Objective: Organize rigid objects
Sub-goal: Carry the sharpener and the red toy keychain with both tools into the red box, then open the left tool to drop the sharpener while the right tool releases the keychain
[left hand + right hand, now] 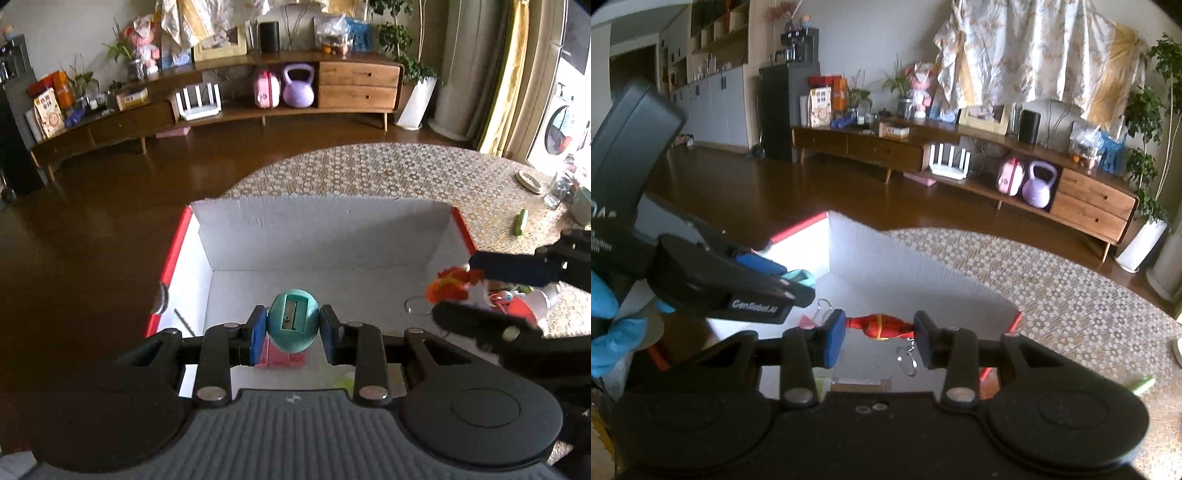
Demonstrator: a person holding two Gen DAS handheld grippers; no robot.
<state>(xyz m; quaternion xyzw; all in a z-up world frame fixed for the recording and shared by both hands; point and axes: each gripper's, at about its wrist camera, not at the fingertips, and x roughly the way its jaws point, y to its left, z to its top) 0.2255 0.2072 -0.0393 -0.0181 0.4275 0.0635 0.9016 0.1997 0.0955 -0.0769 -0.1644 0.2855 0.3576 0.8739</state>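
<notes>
My left gripper (293, 325) is shut on a teal egg-shaped pencil sharpener (293, 320) and holds it above the open white box with red edges (177, 243). My right gripper (880, 332) is shut on a red and gold figure keychain (881, 326), its metal ring (907, 356) hanging below, over the same box (849, 240). In the left wrist view the right gripper (454, 291) sits at the box's right side with the red keychain (448, 286). In the right wrist view the left gripper (790, 280) is at the left with the teal sharpener (799, 277).
The box holds a pink item (286, 358) and a metal ring (415, 306). The patterned table (369, 173) carries a green stick (521, 221), a dish (530, 181) and jars at the far right. A wooden sideboard (258, 107) stands across the floor.
</notes>
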